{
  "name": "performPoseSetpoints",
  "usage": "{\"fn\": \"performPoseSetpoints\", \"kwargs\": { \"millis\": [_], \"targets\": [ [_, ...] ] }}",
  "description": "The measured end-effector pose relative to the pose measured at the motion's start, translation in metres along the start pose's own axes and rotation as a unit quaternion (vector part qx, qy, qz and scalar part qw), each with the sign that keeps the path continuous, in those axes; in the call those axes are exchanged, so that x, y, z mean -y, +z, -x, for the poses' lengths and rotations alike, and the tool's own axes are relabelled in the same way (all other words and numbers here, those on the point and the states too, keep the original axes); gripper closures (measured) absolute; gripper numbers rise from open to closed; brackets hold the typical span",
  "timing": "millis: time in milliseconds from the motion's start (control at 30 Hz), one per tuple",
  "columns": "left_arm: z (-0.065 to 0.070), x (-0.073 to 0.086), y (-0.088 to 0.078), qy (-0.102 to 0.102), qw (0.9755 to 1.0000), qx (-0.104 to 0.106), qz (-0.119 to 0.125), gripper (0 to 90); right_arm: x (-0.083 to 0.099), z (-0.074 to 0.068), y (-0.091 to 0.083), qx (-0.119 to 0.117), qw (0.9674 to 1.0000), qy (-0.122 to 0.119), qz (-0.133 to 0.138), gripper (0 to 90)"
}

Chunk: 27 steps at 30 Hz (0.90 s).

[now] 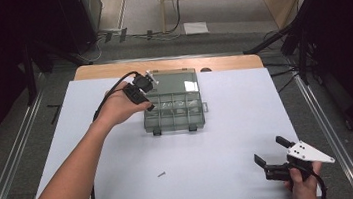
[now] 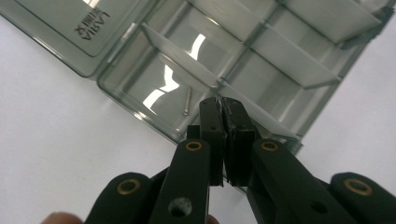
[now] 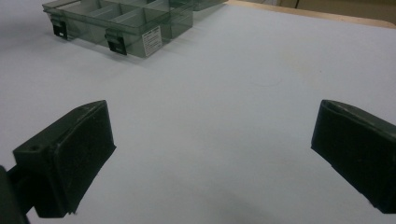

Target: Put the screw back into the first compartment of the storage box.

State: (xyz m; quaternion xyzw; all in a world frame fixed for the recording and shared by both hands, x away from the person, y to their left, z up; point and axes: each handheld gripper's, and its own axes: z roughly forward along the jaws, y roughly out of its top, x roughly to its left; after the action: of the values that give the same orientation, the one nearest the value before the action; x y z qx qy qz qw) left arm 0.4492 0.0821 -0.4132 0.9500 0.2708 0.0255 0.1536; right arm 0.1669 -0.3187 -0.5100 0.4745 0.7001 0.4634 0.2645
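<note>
Sorting screws into a clear compartment box, we hold the left tongs over its near-left corner with the jaws pressed together and nothing between them — in the left gripper view one small screw already lies flat on the floor of the corner compartment, just beyond the closed tips of the left tongs. We judge that first piece as delivered. A second screw lies loose on the white tabletop, well apart from the box and toward our side, so the job looks partly done with at least that one left to fetch. The right tongs hover near the tabletop's front right corner with the jaws spread wide and holding nothing; in the right gripper view the box sits far off at upper left, its two dark latches facing us. The box's lid stands open and lies back flat, away from us. Nothing lies between either tongs and the loose screw — the surface around it is bare white sheeting. Beyond the tabletop we see cables on the floor, dark stands at both sides and a pale wooden frame at the back, none of it within the work area.
</note>
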Motion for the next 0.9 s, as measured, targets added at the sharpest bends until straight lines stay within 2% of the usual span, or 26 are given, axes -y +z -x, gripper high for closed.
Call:
{"fn": "performPoseSetpoints", "kwargs": {
  "millis": [533,900],
  "targets": [
    [-0.015,-0.014,0.016,-0.001,0.9999,-0.016,-0.003,87.8,0.000,0.001,0.000,0.000,1.0000,-0.002,0.000,0.0],
    [-0.017,-0.014,0.021,0.003,0.9996,-0.026,-0.006,87.7,0.000,0.000,0.000,-0.001,1.0000,-0.003,-0.002,0.0]
  ]
}}
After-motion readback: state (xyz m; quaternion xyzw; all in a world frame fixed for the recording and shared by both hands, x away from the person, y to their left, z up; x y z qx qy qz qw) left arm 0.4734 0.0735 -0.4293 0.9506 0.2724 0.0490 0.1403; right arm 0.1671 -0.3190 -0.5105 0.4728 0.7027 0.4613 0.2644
